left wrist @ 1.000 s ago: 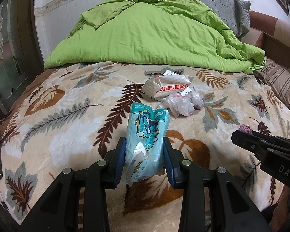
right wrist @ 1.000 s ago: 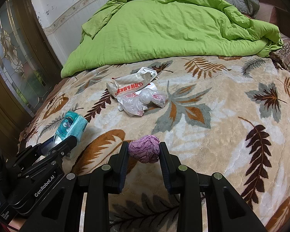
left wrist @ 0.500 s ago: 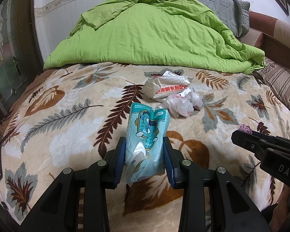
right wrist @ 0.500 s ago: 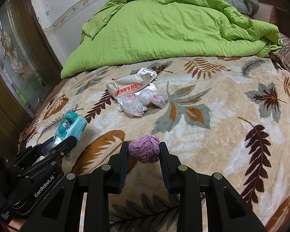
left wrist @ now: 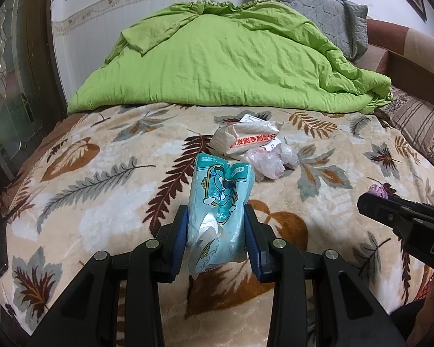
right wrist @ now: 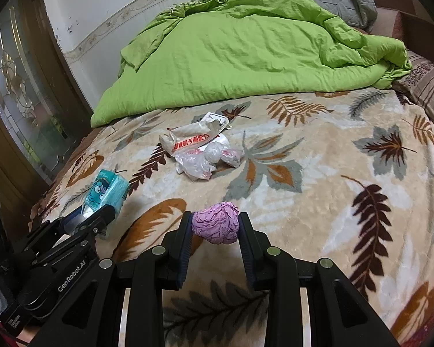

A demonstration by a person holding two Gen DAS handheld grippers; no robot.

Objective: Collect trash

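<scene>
My left gripper is shut on a crumpled teal tissue packet, held above the leaf-patterned blanket. That packet and the left gripper also show at the lower left of the right wrist view. My right gripper is shut on a crumpled purple paper ball. In the left wrist view the right gripper enters from the right with the purple ball at its tip. Farther on the bed lie a white wrapper with red print and a clear crumpled plastic bag.
A bright green quilt is heaped at the far end of the bed, with a grey pillow behind it and a striped pillow at the right. A glass-panelled door stands at the left.
</scene>
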